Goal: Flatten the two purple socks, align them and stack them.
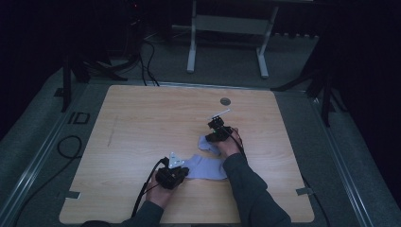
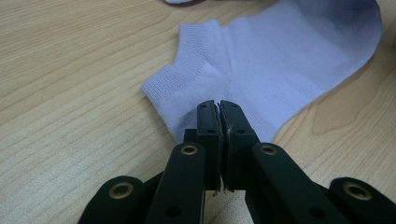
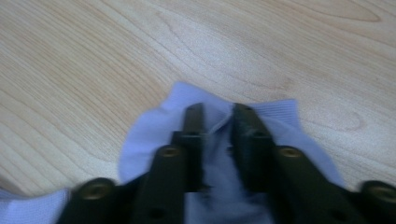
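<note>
We have the pale lilac knit ankle sock [image 1: 206, 166] flat on the light wooden tabletop [image 1: 142, 123], long axis running from the left tongs [image 1: 176, 176] at the near end up and away to the right tongs [image 1: 218, 135] at the far end. Left tongs are clamped shut on the sock's edge just below the ribbed cuff [image 2: 187, 74]; right tongs sit half-closed astride a raised fold of fabric [image 3: 219, 122], pads apparently not yet pinching; both hands equally close, so the coming move turns on the right grip landing.
</note>
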A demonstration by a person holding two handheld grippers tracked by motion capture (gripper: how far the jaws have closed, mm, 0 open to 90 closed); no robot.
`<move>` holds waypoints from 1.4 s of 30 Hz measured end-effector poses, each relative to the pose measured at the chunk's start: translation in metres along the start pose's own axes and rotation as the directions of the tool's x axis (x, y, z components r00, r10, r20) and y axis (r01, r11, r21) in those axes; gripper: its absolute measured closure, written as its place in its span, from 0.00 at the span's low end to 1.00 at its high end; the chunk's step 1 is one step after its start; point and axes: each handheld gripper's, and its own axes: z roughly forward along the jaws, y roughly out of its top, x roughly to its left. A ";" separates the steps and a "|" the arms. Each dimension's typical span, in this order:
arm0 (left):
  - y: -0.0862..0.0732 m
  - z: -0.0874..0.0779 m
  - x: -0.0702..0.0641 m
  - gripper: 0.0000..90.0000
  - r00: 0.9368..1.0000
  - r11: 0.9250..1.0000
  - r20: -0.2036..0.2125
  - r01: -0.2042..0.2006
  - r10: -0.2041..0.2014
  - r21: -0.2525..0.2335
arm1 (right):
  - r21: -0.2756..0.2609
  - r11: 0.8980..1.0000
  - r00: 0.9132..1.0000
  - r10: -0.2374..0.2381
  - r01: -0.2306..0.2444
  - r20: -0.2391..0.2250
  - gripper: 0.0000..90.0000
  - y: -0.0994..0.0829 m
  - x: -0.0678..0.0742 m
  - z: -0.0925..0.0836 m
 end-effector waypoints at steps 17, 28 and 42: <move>0.000 0.000 0.000 0.97 1.000 1.000 -0.002 -0.002 0.002 0.000 | -0.076 0.996 0.998 -0.046 0.043 -0.041 0.98 -0.001 0.001 -0.031; 0.000 0.000 -0.001 0.97 1.000 1.000 -0.001 0.001 -0.001 -0.003 | -0.121 0.992 0.998 -0.046 0.041 -0.039 0.97 -0.024 -0.021 -0.056; -0.001 0.000 -0.001 0.97 1.000 1.000 -0.002 0.000 0.000 -0.005 | -0.143 0.989 0.995 -0.024 0.038 0.097 0.83 -0.072 -0.050 -0.084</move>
